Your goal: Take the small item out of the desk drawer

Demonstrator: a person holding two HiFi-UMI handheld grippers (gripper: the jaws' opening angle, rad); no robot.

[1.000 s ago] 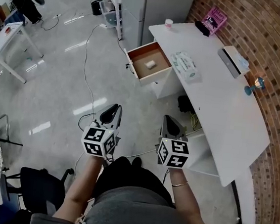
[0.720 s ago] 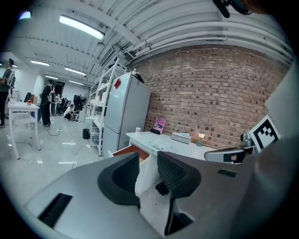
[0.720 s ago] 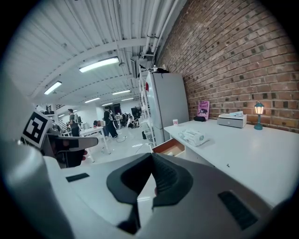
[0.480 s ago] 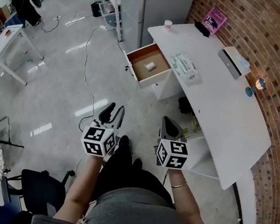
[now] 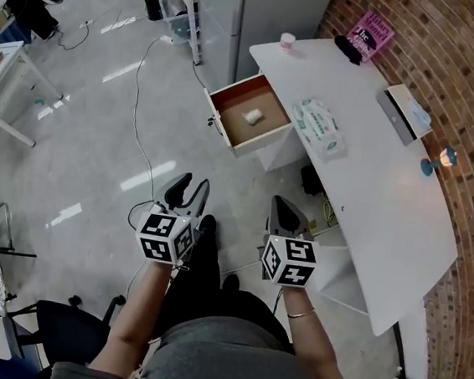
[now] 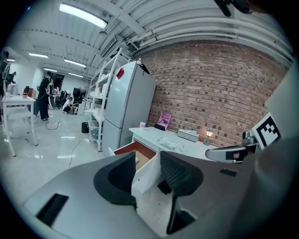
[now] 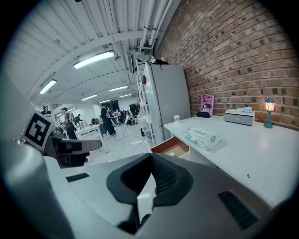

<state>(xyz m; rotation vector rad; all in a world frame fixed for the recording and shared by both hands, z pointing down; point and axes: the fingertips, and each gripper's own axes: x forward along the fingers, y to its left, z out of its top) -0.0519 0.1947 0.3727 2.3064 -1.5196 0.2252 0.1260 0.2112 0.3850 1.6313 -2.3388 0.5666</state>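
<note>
Small item, a pale little block, is lying on the bare floor of the open drawer, well apart from both tools, so the reach is not yet under way. What is likely going wrong from here, in my judgement, is a clumsy entry: the drawer walls are standing close round the block, and a tool coming in tilted or too wide is risking a knock on the rim, or nudging the block into a corner where the pads are finding no purchase (it looks light enough to skid). A loose pinch on something so small is also inviting a drop on the way out. Left tool is hanging over the floor with its jaws spread; they have just been opening, and nothing is sitting between them, only the distant drawer front showing through the gap in the left gripper view. Right tool is riding beside it with its jaws pressed together on nothing. Beyond them the white desk is carrying a pack of wipes just beside the drawer.
</note>
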